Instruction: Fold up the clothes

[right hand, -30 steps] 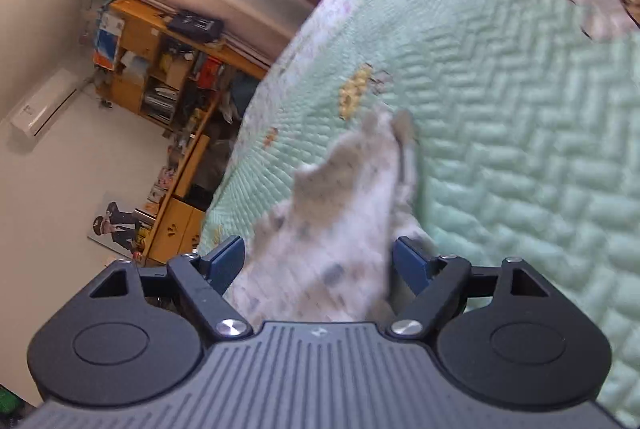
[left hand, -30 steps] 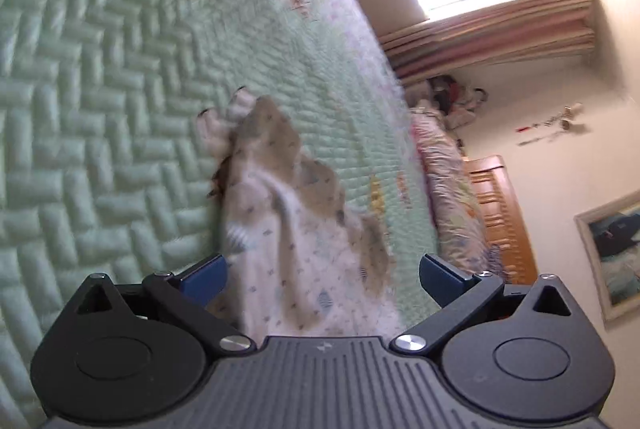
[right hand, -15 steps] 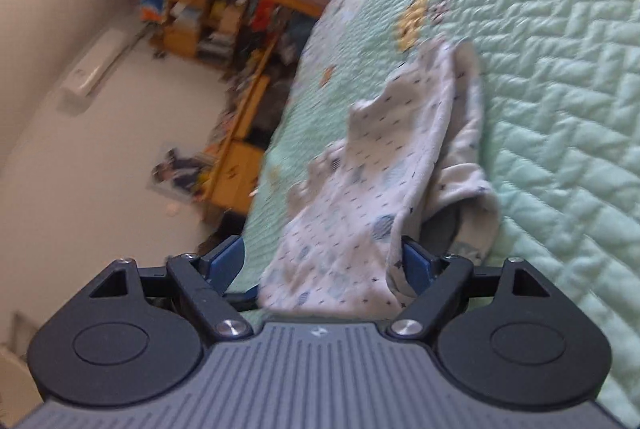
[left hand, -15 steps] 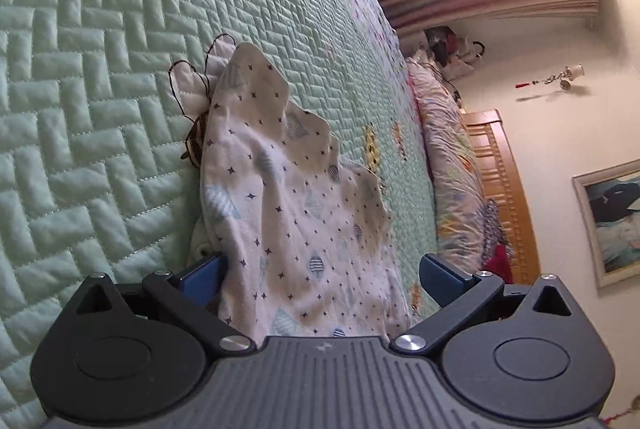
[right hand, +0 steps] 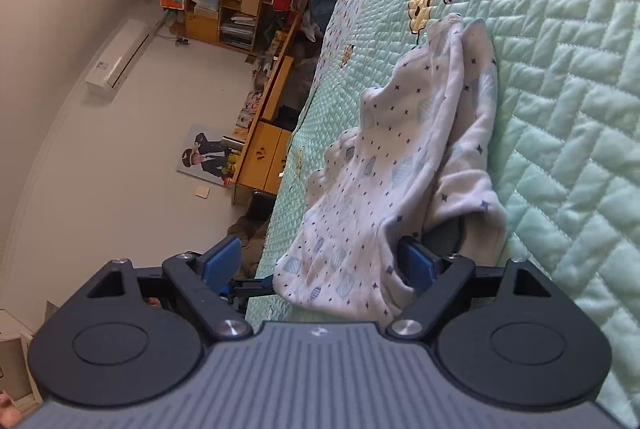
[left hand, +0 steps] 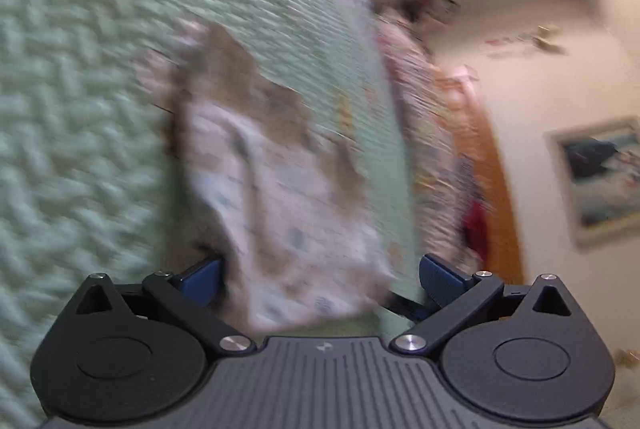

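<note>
On green quilt (right hand: 580,77), patterned garment (right hand: 400,165) lengthwise (rumpled); lying away from camera

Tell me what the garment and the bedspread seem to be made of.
Garment: probably thin, soft cotton knit, matte; it drapes limply in loose folds, with a small printed pattern. Bedspread: quilted padded fabric, slight sheen; stitched herringbone channels puff up between seams.

My garment (right hand: 404,165) is white with tiny navy stars and pale blue patches. The quilt (right hand: 580,77) is mint green, herringbone-stitched, with a yellow flower (right hand: 424,3). My finger pads (right hand: 416,265) are blue.
</note>
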`<state>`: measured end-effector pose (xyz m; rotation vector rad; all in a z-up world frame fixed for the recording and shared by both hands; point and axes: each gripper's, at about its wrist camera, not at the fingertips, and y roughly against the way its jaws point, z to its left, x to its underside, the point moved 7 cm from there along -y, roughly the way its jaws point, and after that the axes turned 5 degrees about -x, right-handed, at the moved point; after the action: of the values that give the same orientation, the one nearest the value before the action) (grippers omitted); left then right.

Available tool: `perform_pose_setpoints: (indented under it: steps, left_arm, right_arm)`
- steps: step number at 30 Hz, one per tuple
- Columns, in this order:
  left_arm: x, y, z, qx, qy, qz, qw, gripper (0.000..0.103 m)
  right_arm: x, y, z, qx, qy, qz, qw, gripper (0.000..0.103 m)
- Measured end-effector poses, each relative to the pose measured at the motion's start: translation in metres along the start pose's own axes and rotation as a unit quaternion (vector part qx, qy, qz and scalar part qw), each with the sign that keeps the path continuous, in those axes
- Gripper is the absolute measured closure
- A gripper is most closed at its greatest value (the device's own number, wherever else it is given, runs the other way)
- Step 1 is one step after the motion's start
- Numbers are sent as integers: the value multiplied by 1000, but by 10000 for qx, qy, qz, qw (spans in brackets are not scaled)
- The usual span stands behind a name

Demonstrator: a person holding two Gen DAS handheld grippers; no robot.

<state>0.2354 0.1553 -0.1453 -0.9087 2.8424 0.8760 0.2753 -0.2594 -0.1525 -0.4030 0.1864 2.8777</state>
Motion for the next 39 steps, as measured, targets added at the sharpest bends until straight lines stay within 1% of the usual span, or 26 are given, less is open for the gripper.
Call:
perform_pose_setpoints:
  steps: [1, 2, 7, 8, 12, 15, 18, 21, 23, 24, 26, 27, 28, 29, 30, 31, 32, 33, 34, 36, 39]
  left_arm:
    - [-2, 0, 5, -131, 57, -36, 9999, 1]
    - [-4, -1, 8, -134, 122, -31, 9998, 1]
    - [-13, -10, 0, 88, 231, -21, 9997, 1]
    - [-14, -9, -3, 148, 225, -55, 9996, 1]
    - [-13, 3, -13, 188, 6, -165, 9997, 1]
    - [-9, -1, -17, 124, -133, 47, 9998, 1]
    - [-6, -18, -15, -75, -106, 275, 9995, 1]
    - [-8, -34, -11, -8, 72, 432, 9990, 1]
    - [-6, -43, -12, 14, 20, 518, 9987, 1]
    - [-4, -48, -12, -77, -46, 564, 9984, 1]
    - [-1, -52, -13, -314, -263, 572, 9975, 8]
    - [0, -53, -14, -431, -384, 564, 9967, 15]
    - [1, -53, -14, -538, -478, 538, 9960, 24]
    - [1, -51, -13, -602, -526, 505, 9955, 29]
    - [0, -48, -11, -638, -552, 477, 9953, 41]
    - [0, -46, -9, -682, -595, 447, 9949, 55]
    - [0, -43, -8, -731, -653, 416, 9943, 62]
    - [0, -41, -6, -771, -727, 390, 9936, 73]
    - [1, -39, -6, -783, -825, 361, 9929, 83]
    - [2, -34, -7, -661, -1016, 294, 9922, 93]
    - [4, -23, -11, -294, -1210, 147, 9921, 93]
  right_arm:
    - [1, 1, -1, 6, -8, -9, 10000, 17]
    - [1, 1, -1, 16, -11, -19, 10000, 17]
    - [1, -1, 2, -23, -25, -46, 10000, 16]
    - [2, -1, 3, -51, -22, -49, 10000, 16]
    - [3, 3, 8, -127, 35, -8, 9999, 16]
    - [3, 6, 8, -123, 83, 88, 9999, 16]
    - [2, 1, 5, -35, 87, 198, 9998, 16]
    - [0, -4, 3, 27, 110, 319, 9994, 16]
    - [0, -9, 3, 41, 179, 427, 9989, 16]
    - [0, -10, 4, 107, 296, 480, 9984, 16]
    - [1, -13, 6, 267, 586, 582, 9962, 16]
    - [1, -12, 7, 259, 641, 579, 9959, 18]
    - [2, -9, 7, 216, 660, 555, 9960, 23]
    - [3, -6, 7, 173, 680, 530, 9961, 27]
    - [3, -4, 7, 131, 699, 505, 9962, 39]
    - [4, -1, 7, 88, 718, 480, 9962, 56]
    - [5, 2, 8, 45, 737, 455, 9962, 64]
    - [5, 5, 8, 2, 756, 431, 9962, 81]
    - [6, 7, 8, -40, 775, 406, 9962, 91]
    - [7, 13, 8, -126, 814, 356, 9960, 93]
    - [9, 21, 9, -254, 871, 281, 9955, 93]
